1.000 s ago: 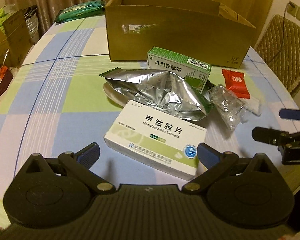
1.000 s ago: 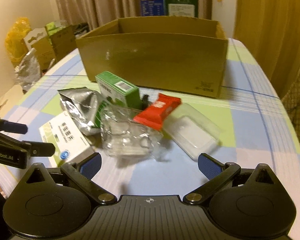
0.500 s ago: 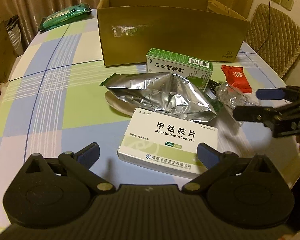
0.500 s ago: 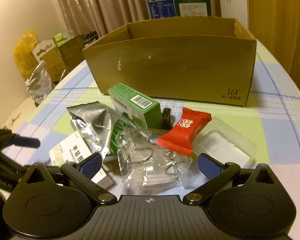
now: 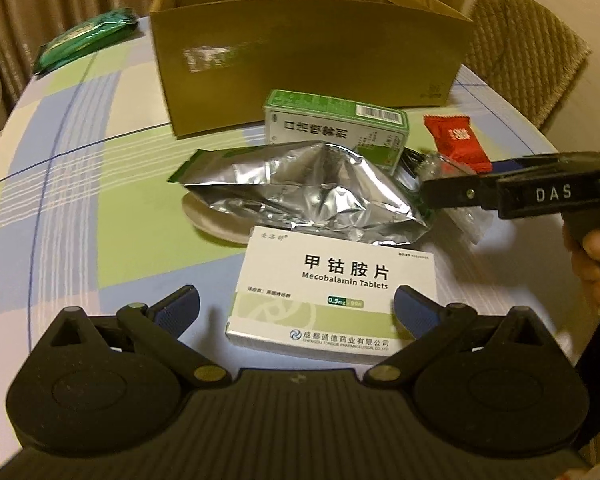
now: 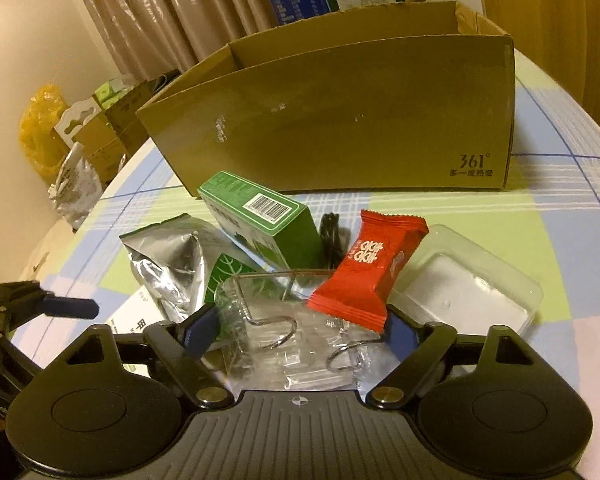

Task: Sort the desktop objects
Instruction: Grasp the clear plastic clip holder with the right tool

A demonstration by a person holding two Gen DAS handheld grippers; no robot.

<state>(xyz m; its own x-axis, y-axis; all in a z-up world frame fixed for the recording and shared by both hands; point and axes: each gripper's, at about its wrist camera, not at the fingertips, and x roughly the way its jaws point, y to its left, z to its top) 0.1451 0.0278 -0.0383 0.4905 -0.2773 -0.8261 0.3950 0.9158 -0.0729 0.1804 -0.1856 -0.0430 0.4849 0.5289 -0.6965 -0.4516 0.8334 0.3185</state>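
Looking down on a round table (image 5: 80,200) under a cloth checked in blue, green and white. Finding an open cardboard box (image 5: 308,60) standing at its far side, with the clutter lying just in front of it.

Taking in, nearest that box's front wall, a crumpled silver foil pouch (image 5: 308,196) lying over a pale plate and resting against a green medicine box (image 5: 336,128) behind it.

Holding the left gripper (image 5: 296,308) low over the near edge, jaws standing wide. Framing a white Mecobalamin tablet box (image 5: 332,288) lying flat between them, the right fingertip overlapping the box's right edge in the left wrist view, neither pad pressing on it.

Noting a clear plastic tray (image 6: 480,280) lying flat to the right of the heap, touching a red snack packet.

Closing the right gripper (image 6: 300,330) on a clear packet of metal hooks (image 6: 284,344), which is lying between the jaws, the blue pads standing just at its two side edges; showing no squeeze in the plastic.

Seeing the red snack packet (image 6: 372,268) lying tilted across the far right corner of the hook packet.

Spotting a coiled black cable (image 6: 332,236) tucked between the green medicine box and the red packet.
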